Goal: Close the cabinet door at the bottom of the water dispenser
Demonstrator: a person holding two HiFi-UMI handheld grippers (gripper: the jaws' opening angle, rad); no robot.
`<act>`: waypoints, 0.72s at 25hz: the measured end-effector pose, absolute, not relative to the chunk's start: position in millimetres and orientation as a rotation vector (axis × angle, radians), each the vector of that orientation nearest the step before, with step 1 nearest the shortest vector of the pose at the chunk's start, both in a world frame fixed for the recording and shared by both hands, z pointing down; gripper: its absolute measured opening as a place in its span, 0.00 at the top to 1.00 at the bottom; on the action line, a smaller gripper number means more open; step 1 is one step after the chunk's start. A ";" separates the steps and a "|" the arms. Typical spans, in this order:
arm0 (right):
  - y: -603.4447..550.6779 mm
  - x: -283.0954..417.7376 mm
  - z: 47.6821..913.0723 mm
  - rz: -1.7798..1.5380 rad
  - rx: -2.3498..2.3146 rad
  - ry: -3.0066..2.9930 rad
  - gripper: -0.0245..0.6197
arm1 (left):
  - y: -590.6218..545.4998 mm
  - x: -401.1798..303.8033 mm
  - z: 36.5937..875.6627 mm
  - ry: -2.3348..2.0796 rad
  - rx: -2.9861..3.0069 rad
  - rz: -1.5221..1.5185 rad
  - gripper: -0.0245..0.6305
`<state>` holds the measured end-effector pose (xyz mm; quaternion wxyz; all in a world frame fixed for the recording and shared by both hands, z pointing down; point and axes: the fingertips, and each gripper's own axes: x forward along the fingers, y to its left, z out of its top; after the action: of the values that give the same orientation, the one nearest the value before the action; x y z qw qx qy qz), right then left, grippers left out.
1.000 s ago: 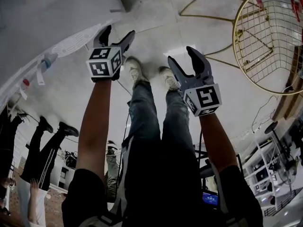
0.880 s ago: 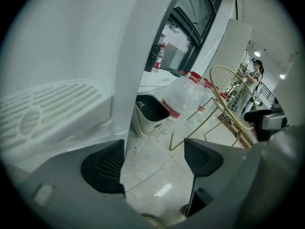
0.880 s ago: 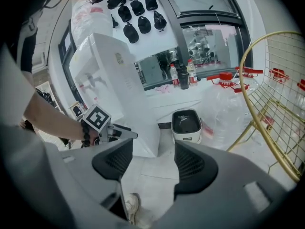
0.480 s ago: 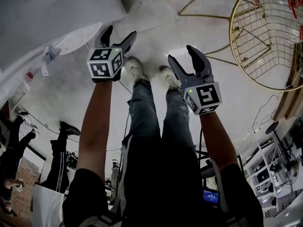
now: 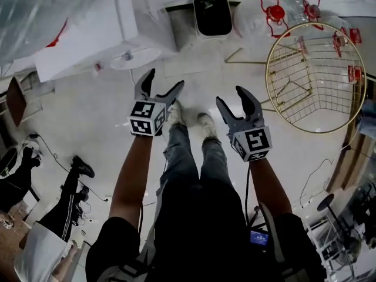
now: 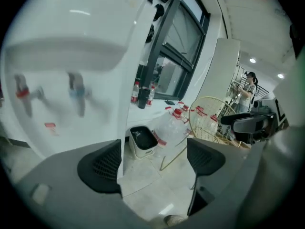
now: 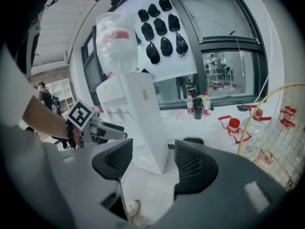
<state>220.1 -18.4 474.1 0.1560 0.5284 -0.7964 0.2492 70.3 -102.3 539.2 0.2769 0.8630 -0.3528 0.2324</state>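
Note:
The white water dispenser point(image 5: 88, 34) stands at the upper left of the head view, lying away from me across the floor. Its red and blue taps point(image 6: 47, 92) show blurred in the left gripper view, and its upturned bottle point(image 7: 114, 42) in the right gripper view. No frame shows its bottom cabinet door clearly. My left gripper point(image 5: 164, 80) is held up in the air short of the dispenser, its jaws opening with nothing between them. My right gripper point(image 5: 231, 96) hangs beside it, open and empty. Both are well apart from the dispenser.
A grey bin point(image 5: 211, 15) sits just right of the dispenser. Clear water bottles with red caps point(image 5: 273, 10) lie beyond a gold wire chair point(image 5: 314, 75) at the right. A seated person's legs point(image 5: 53, 216) and a floor cable are at the lower left. My shoes point(image 5: 205, 122) are below the grippers.
Both grippers have risen and the view has swung up, bringing the dispenser, bin and bottles into sight. The left jaws stand a little wider.

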 end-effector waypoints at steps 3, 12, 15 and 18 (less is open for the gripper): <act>-20.4 219.1 420.2 0.669 1.498 -2.350 0.54 | -96.6 61.4 467.7 -1.026 2.356 0.538 0.29; -9.0 202.1 281.5 0.548 1.457 -2.556 0.54 | -79.1 29.2 310.4 -1.229 2.398 0.284 0.29; -5.1 197.4 251.4 0.454 1.421 -2.600 0.54 | -69.1 17.4 268.7 -1.302 2.470 0.294 0.29; -1.5 196.0 230.1 0.453 1.415 -2.628 0.54 | -53.8 9.1 233.8 -1.331 2.504 0.259 0.29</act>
<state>196.0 -1.5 230.1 0.0611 0.4679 -0.8688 0.1499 9.1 -53.8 233.8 0.1465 0.8698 -0.4625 0.0899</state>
